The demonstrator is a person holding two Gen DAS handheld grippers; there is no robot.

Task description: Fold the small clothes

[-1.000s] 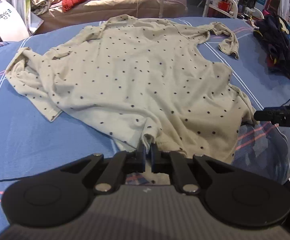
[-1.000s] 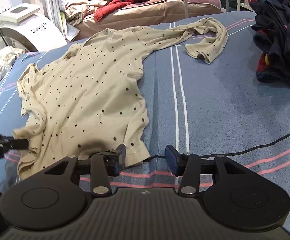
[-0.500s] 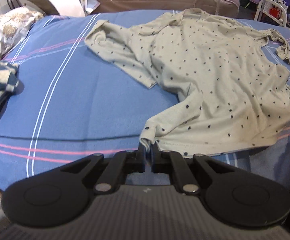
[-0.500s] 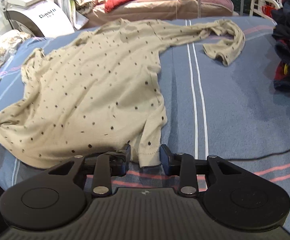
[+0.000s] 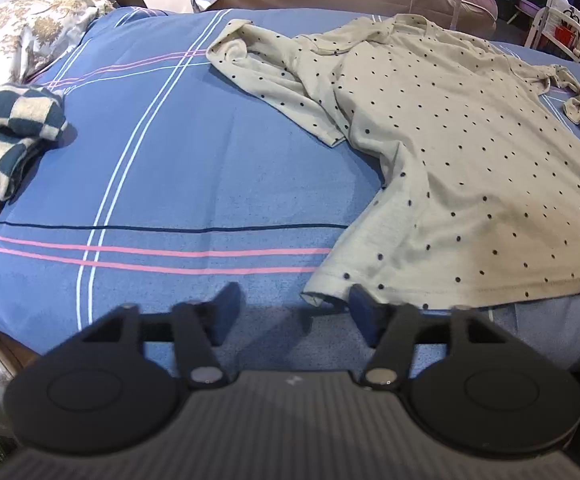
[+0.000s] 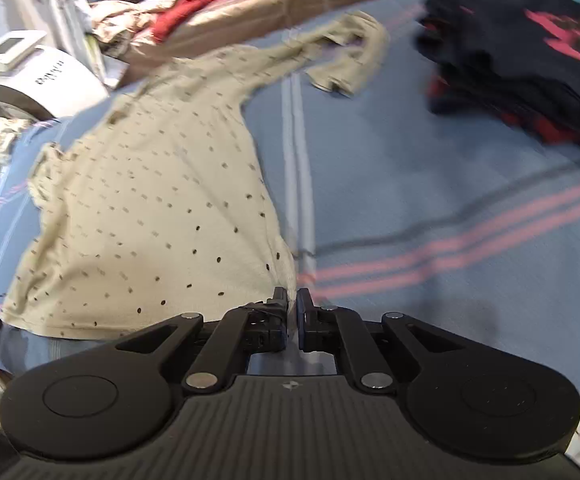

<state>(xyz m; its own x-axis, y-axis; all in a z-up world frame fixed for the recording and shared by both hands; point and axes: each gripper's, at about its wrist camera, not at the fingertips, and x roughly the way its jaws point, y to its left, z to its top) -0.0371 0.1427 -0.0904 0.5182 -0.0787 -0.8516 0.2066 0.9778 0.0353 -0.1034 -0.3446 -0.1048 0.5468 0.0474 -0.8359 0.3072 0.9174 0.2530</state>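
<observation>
Shirt (image 5: 470,168): beige, black-dotted, spread crumpled, sleeves bunched, on blue sheet (image 5: 194,168).

From my left camera the dotted shirt (image 5: 462,160) lies spread on the bedsheet (image 5: 210,168), filling the right half, its hem corner just ahead of my left gripper (image 5: 292,312). A checkered cloth (image 5: 10,128) sits far left, a pillow (image 5: 22,40) behind it. Right of the shirt is a clothes pile (image 6: 530,60).

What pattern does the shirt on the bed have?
Beige shirt with small dark dots; clearest in left wrist view.
</observation>
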